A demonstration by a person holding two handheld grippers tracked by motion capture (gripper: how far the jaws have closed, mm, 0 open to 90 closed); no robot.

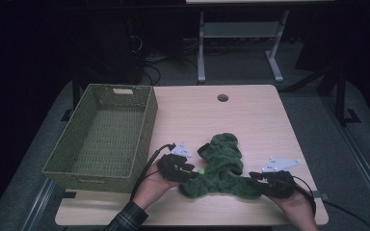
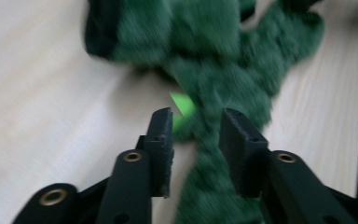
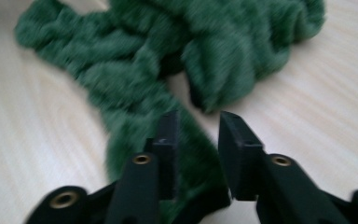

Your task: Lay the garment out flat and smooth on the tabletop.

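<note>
The fuzzy dark-green knitted cloth (image 1: pixel 220 166) lay crumpled on the pale wooden table (image 1: pixel 260 115), near its front edge. The left gripper (image 1: pixel 189 172) grasped one end; its own view showed cloth between the jaws beside a bright green tag (image 2: pixel 182 108). The right gripper (image 1: pixel 255 177) clenched the other end. The high view added the woven olive-green basket (image 1: pixel 72 144), just left of the cloth. Bare tabletop stretched behind.
</note>
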